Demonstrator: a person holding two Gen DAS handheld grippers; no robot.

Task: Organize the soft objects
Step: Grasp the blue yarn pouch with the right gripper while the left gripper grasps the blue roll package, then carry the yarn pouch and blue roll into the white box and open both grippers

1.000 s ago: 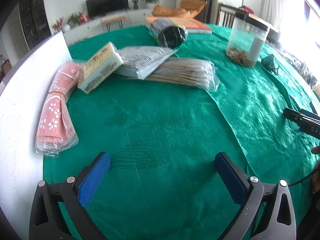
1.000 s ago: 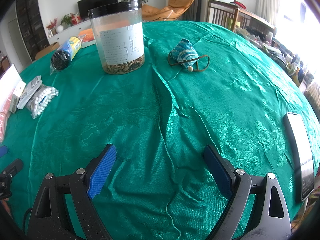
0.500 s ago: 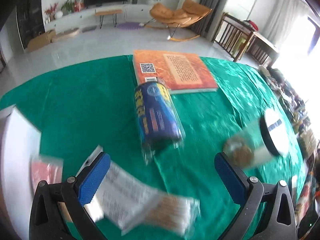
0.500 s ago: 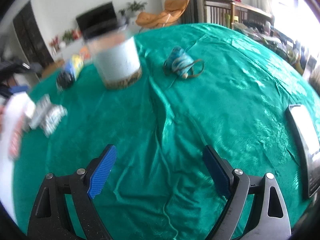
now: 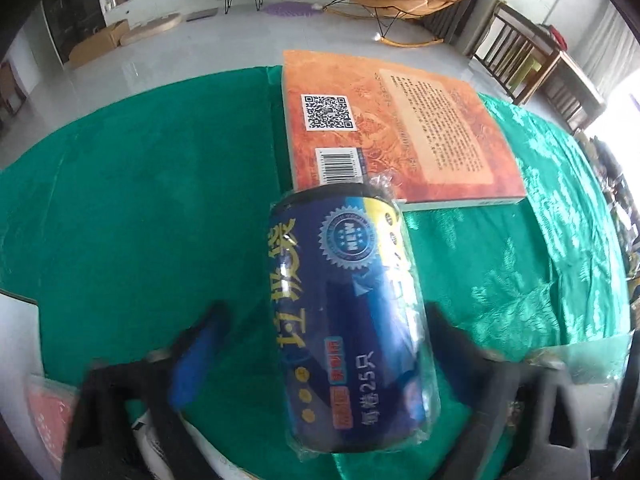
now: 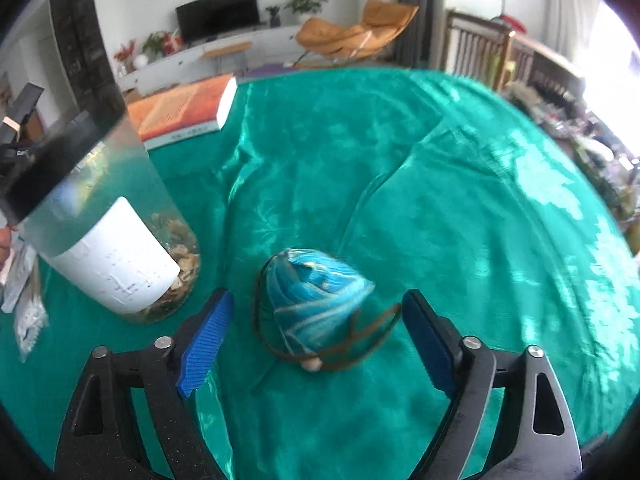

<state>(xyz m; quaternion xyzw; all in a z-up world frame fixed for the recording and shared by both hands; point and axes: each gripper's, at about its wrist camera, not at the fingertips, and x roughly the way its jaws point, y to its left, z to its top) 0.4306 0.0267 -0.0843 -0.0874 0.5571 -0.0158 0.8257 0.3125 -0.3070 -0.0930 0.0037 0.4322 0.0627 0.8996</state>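
Since a second ago both claws have crossed the green cloth point(image 6: 460, 200) to new targets, and both sets of jaws have just been closing from full width to about half; the left claw point(image 5: 320, 344), which then faced bare cloth, now straddles the blue roll point(image 5: 344, 320), and the right claw point(image 6: 316, 332), which was far from the pouch point(image 6: 316, 300), now has it between its fingers.

The roll lies in clear wrap between the left fingers; the left pad stands apart from it with cloth showing in the gap; the right finger is blurred and close against the wrap, and whether it touches I cannot tell; so the left claw is part-open, not clamped. The roll's label carries a round seal reading "NEW", large yellow Chinese characters, a small red tag, and "25" with more characters near its close end. Just beyond its far end lies the orange book point(image 5: 400, 128), back cover up, with a QR code, a barcode and a pale text panel too small to read.

The right claw is likewise part-open; the striped blue pouch with its brown cord and bead sits on the cloth between the pads, touching neither. Left of it stands a jar point(image 6: 116, 248) with a white label, its print blurred; the book lies further off.
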